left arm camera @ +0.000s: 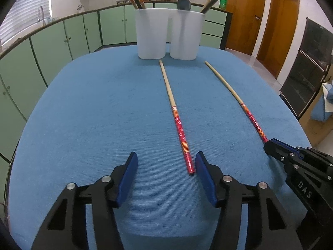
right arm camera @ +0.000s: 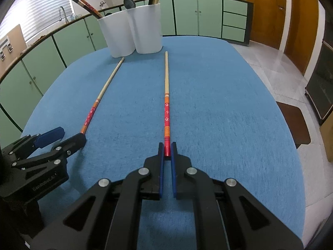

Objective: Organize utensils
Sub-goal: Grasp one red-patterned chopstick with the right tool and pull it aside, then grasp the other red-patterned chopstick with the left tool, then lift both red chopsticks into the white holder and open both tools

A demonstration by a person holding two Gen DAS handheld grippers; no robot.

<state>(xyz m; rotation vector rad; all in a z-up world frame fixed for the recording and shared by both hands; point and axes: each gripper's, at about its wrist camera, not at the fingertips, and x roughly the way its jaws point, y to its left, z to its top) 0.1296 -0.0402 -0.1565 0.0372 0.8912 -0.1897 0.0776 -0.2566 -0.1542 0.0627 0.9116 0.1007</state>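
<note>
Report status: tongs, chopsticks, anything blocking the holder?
Right tongs shut on right chopstick. Left tongs open, left chopstick between pads, not gripped. Path to holder clear.

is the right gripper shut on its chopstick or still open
Shut on it: the right gripper has its blue pads pressed against the red end of the chopstick, which lies flat on the table.

Left tongs (left arm camera: 166, 162): jaws stand apart, pitched downward toward the counter (left arm camera: 104, 114), with the red end of a chopstick (left arm camera: 188, 162) lying between the blue pads (left arm camera: 131, 179), just beside the right-hand pad; no pad presses on it. Right tongs (right arm camera: 167, 149): jaws closed on the red end of the other chopstick (right arm camera: 166, 114), also pitched downward, positioned beside the left tongs.
</note>
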